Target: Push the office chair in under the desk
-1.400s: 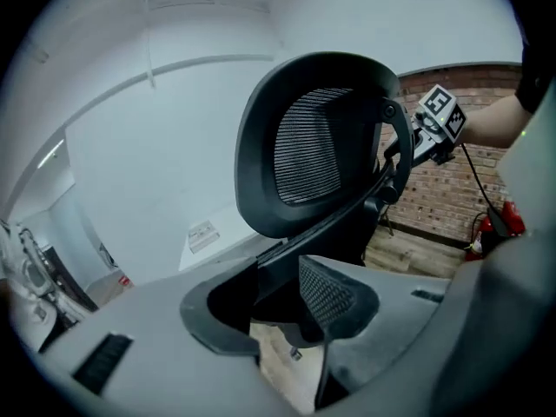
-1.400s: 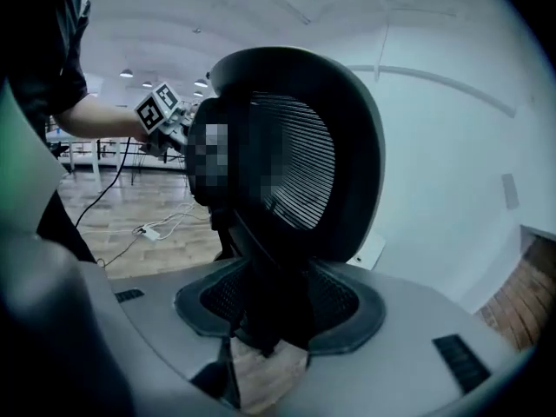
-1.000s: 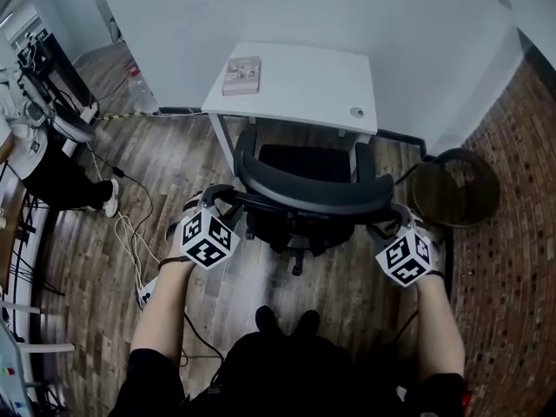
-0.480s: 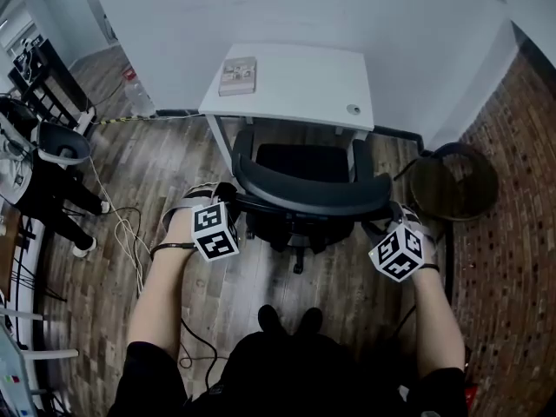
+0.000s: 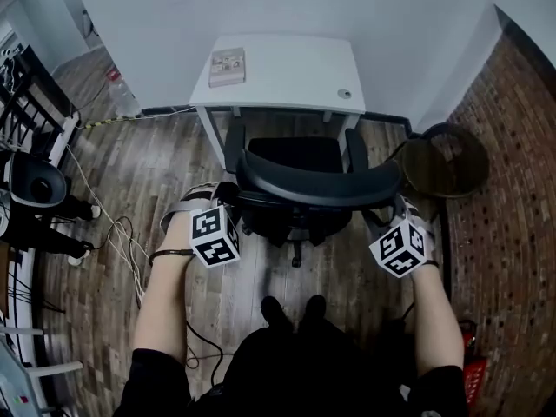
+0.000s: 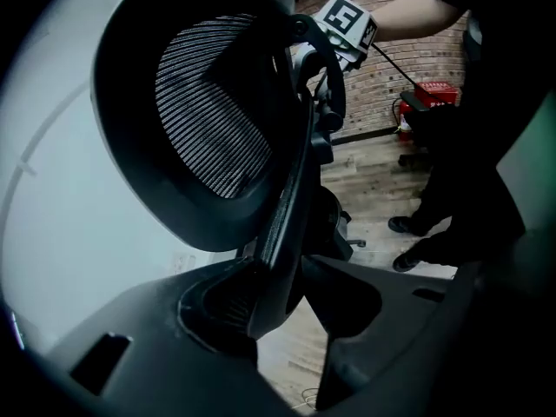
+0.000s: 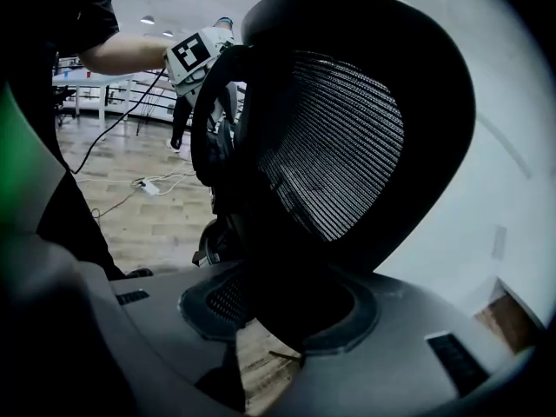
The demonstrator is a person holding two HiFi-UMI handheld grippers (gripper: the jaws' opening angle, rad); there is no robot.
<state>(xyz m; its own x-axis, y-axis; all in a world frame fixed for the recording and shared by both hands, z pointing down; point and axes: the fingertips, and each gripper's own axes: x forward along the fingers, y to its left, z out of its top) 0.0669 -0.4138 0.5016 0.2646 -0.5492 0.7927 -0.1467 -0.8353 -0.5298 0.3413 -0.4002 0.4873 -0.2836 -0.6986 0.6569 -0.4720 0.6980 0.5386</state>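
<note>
Stands behind the office chair (image 5: pixel 294 156), shoes (image 5: pixel 271 311) on the wood floor (image 5: pixel 174 163). Clamps the left end of its backrest (image 5: pixel 317 188) with the left gripper (image 5: pixel 228 196), rim pinched between the pads. Grips the right end with the right gripper (image 5: pixel 389 211), jaws just now closing in, rim filling the space between them. Faces the white desk (image 5: pixel 295 85) straight ahead, seat at its front edge, armrests close beside the desk legs. On the desk's left corner, a flat box (image 5: pixel 227 66). To the right, near the chair, a round dark table (image 5: pixel 445 165) by the brick wall (image 5: pixel 512 189). To the left, loose cables (image 5: pixel 130 241) across the floor.
</note>
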